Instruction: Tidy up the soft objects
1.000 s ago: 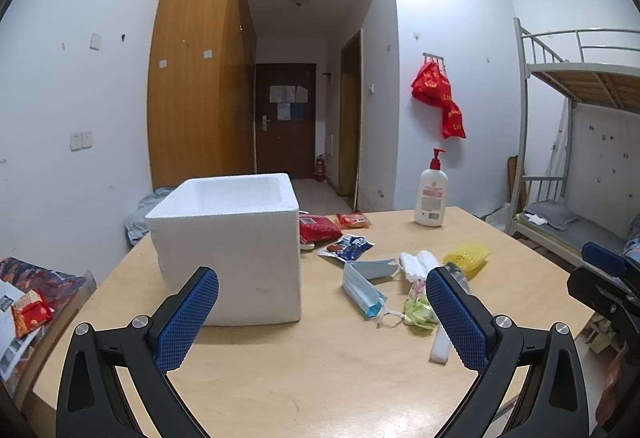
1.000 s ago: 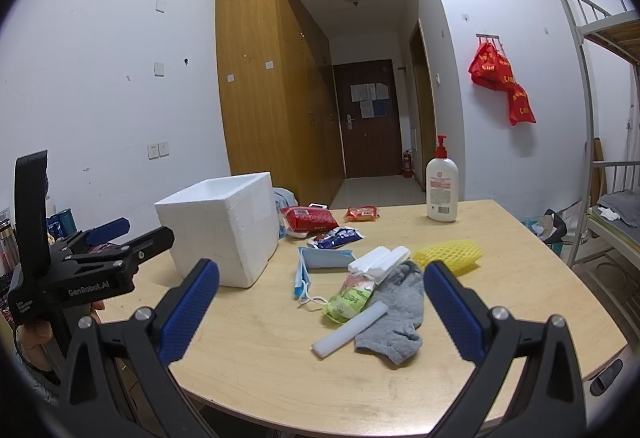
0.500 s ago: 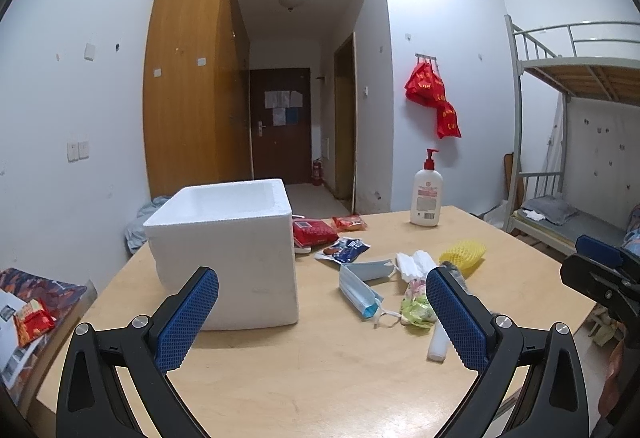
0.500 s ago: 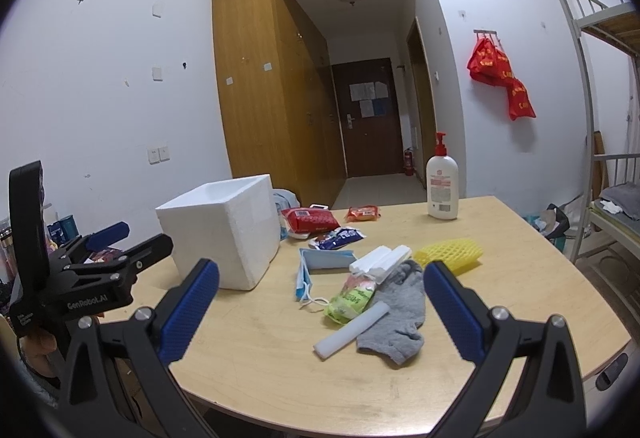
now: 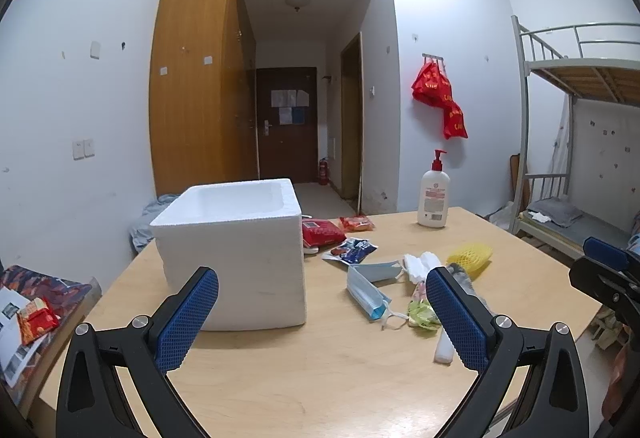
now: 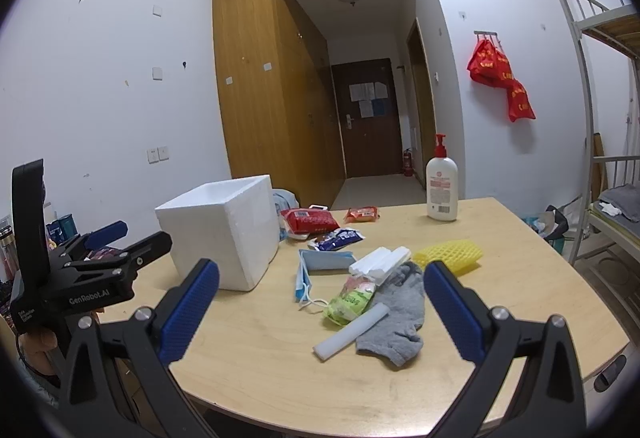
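A white foam box stands open on the wooden table, also in the right wrist view. Soft items lie to its right: a grey sock, blue face masks, a yellow foam net, white foam sticks, a green packet and a white foam rod. My left gripper is open and empty above the table's near side. My right gripper is open and empty, held above the near edge before the pile.
A lotion pump bottle stands at the table's far side. Red snack packs and a dark blue wrapper lie behind the pile. A bunk bed is at the right. Cluttered magazines sit left of the table.
Both grippers have risen slightly and drifted, so the table sits a little lower in view. Nothing on the table has moved.
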Demonstrator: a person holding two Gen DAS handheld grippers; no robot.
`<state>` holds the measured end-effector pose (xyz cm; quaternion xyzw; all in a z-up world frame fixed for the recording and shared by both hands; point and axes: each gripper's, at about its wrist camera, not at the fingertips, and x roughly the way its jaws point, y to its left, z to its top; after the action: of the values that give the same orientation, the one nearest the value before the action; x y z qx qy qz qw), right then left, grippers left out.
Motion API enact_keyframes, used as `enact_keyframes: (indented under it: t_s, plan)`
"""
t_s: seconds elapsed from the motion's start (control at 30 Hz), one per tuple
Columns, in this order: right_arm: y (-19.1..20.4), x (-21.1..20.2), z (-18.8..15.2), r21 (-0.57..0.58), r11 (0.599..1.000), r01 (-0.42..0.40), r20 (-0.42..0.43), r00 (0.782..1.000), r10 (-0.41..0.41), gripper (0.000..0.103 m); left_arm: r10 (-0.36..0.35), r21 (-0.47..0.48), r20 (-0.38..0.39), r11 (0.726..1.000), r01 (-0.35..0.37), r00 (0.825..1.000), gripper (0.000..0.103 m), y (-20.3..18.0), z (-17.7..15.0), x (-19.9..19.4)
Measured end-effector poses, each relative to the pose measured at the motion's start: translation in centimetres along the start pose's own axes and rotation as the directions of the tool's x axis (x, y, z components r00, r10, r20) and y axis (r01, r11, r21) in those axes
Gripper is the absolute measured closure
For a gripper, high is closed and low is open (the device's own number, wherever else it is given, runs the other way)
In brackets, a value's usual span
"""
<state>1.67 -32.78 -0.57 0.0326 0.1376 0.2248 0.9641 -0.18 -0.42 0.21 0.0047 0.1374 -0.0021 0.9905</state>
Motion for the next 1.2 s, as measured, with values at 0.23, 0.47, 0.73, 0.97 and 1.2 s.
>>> enact_keyframes:
  t_s: [0.23, 0.47, 0.73, 0.97, 1.2]
  plan:
    - [-0.1, 0.2, 0.1, 0.001, 1.0, 0.001, 0.001, 1.0, -0.001, 0.0, 0.005, 0.001, -0.002, 1.0, -0.005, 1.0, 0.0, 0.0, 0.0, 0.2]
    - [-0.2, 0.6, 0.1, 0.005, 1.0, -0.003, -0.004, 1.0, 0.003, 0.0, 0.003, -0.001, -0.004, 1.0, -0.003, 1.0, 0.0, -0.1, 0.0, 0.3]
    - [-0.2, 0.9, 0.1, 0.007, 1.0, 0.0, -0.009, 1.0, 0.0, 0.0, -0.004, -0.006, -0.013, 1.0, 0.004, 1.0, 0.0, -0.1, 0.1, 0.6]
    - [-0.5, 1.4, 0.3, 0.011, 1.0, 0.005, -0.013, 1.0, -0.005, 0.0, -0.011, -0.002, -0.017, 1.0, 0.011, 1.0, 0.0, -0.2, 0.6, 1.1]
    - [-1.2, 2.8, 0.9, 0.014, 1.0, 0.01, -0.028, 1.0, -0.01, 0.0, -0.03, -0.012, 0.001, 0.999, 0.03, 1.0, 0.0, 0.1, 1.4, 1.9]
